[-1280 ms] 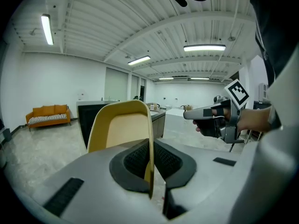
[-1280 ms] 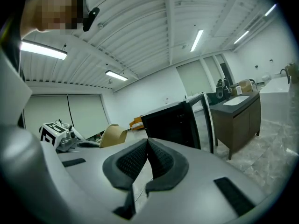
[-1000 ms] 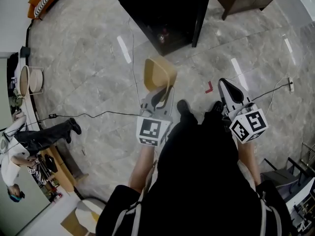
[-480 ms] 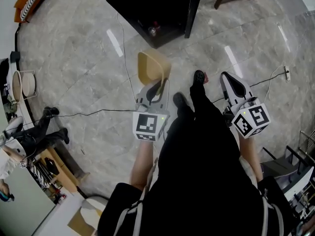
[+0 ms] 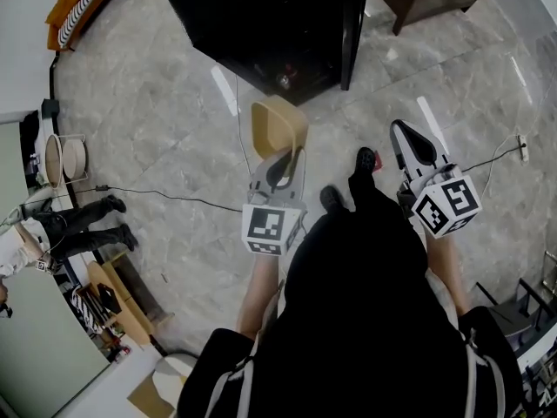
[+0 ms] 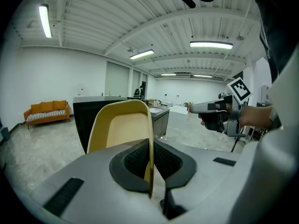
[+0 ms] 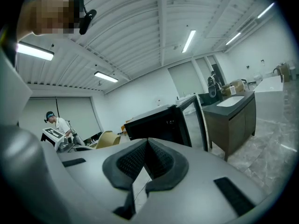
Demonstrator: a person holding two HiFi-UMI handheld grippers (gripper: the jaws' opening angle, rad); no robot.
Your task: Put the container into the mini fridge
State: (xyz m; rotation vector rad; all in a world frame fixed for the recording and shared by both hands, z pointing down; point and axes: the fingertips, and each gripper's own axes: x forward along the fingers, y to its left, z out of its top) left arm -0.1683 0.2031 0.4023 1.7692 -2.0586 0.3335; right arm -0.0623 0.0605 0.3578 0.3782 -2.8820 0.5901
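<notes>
Container: a tan open tub (image 5: pixel 278 127), off the floor (image 5: pixel 157 103), sticking out at 12 o'clock from the left gripper (image 5: pixel 281 167); not yet in the fridge.
Left jaws: pinching one thin side wall of the container, one pad inside and one outside.
Right jaws: pressed together with nothing between them; the right gripper (image 5: pixel 412 145) is at 3 o'clock of the left one, well apart from the container.
Fridge: black (image 5: pixel 270 16), at 12 o'clock beyond the container, with its door (image 5: pixel 352 33) swung open at its 3 o'clock side and a dark inside.
Weight: probably light; the left gripper view shows its inside bare, and one wall alone carries it.
Stiffness: the thin wall looks like plastic, so it likely bends a little under a hard squeeze.
Slip: the wall looks smooth, so with a single pinch the tub could swivel about the pads or slide out if jolted.
Where to hold: the side wall as now, with the pads well down from the rim; the opposite wall, at 3 o'clock, is free for the right gripper if it tips.
Fragility: low, though a knock on the door edge could twist it loose.
</notes>
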